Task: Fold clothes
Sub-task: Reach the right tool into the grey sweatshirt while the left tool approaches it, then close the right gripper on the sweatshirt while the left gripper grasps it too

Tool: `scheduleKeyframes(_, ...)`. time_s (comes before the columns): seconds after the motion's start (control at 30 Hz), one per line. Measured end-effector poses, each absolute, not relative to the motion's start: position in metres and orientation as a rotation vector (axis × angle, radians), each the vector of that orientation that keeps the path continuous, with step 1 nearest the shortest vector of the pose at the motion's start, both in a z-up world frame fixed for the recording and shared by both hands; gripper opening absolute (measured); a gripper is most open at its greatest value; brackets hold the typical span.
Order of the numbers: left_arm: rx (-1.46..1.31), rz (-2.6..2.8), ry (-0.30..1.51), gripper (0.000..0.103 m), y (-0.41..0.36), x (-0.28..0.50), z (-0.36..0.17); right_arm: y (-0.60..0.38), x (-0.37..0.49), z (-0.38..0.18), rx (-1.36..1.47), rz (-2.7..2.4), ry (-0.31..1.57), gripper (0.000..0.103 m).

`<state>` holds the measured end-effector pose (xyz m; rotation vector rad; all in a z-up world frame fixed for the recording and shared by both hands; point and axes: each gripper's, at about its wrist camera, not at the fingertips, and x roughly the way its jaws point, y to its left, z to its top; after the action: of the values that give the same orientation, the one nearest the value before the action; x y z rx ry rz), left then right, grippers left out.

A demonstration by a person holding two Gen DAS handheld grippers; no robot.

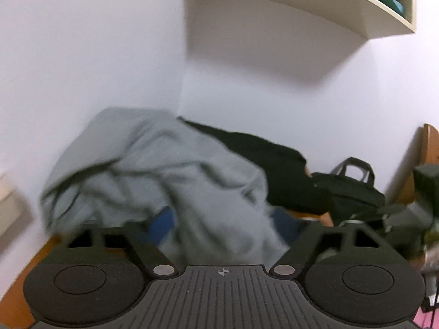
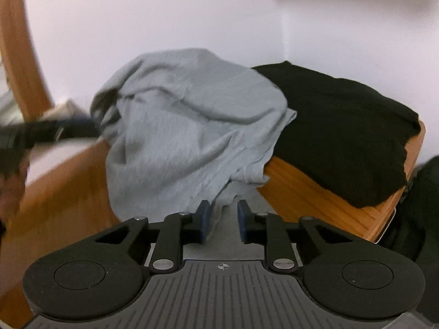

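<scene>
- Left wrist view, lower left: my left gripper (image 1: 222,224) has its blue pads (image 1: 164,223) set well apart, and the grey garment (image 1: 164,170) drapes down across the gap between them, hiding the tips.
- I cannot tell whether those left pads press on the cloth or only flank it.
- The grey garment is a soft, matte knit, bunched into loose rounded folds, blurred in this view and filling the centre left of the frame.
- Behind it, toward centre right, lies a black garment (image 1: 263,156), flat and dull, and further right a dark bag (image 1: 354,186) with a looped handle.
- A pale wall shelf (image 1: 343,8) sits in the upper right.
- Right wrist view, far left edge: a blurred dark shape, apparently my other gripper, reaches in toward the cloth.
- Centre: the grey garment (image 2: 186,126) hangs in a rumpled heap, its lower fold dropping straight between my right gripper (image 2: 222,219) fingers.
- My right blue pads (image 2: 204,219) stand narrowly apart; the left pad touches the fold, while a sliver of gap shows by the right pad, so the grip does not look complete.
- Right: the black garment (image 2: 343,126) lies spread over a wooden surface (image 2: 310,186) with ribbed orange-brown grain.
</scene>
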<state>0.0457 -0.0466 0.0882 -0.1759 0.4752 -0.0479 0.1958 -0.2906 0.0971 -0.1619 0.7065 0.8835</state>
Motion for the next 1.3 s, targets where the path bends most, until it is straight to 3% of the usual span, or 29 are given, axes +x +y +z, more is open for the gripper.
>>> scheduleKeyframes(0.13,-0.147,-0.094,0.489,0.047,-0.071,0.090,0.101,-0.294,0.202,0.091,-0.131,0.918,0.710,0.021)
scheduleKeyframes(0.17,-0.146,-0.109,0.497,0.046,-0.076,0.103,0.103,-0.295,0.204,0.089,-0.123,0.924,0.708,0.021)
scheduleKeyframes(0.4,-0.034,-0.138,0.585,0.046,-0.111,0.183,0.101,-0.308,0.210,0.092,-0.124,0.971,0.678,0.021)
scheduleKeyframes(0.53,0.070,-0.175,0.691,0.056,-0.127,0.213,0.084,-0.314,0.214,0.087,-0.106,1.006,0.681,0.021)
scheduleKeyframes(0.63,0.142,-0.155,0.768,0.057,-0.135,0.228,0.068,-0.315,0.215,0.082,-0.110,1.011,0.681,0.021)
scheduleKeyframes(0.7,0.200,-0.122,0.801,0.045,-0.137,0.234,0.060,-0.314,0.217,0.078,-0.112,1.011,0.686,0.021)
scheduleKeyframes(0.73,0.224,-0.106,0.807,0.017,-0.136,0.234,0.057,-0.314,0.217,0.076,-0.113,1.013,0.687,0.021)
scheduleKeyframes(0.77,0.223,-0.097,0.807,0.001,-0.133,0.233,0.057,-0.314,0.217,0.075,-0.113,1.016,0.687,0.021)
scheduleKeyframes(1.13,0.050,0.015,0.581,0.001,-0.053,0.137,0.136,-0.298,0.205,0.086,-0.127,1.063,0.622,0.021)
scheduleKeyframes(1.3,0.041,0.080,0.583,0.001,-0.029,0.086,0.141,-0.287,0.195,0.092,-0.115,1.107,0.601,0.022)
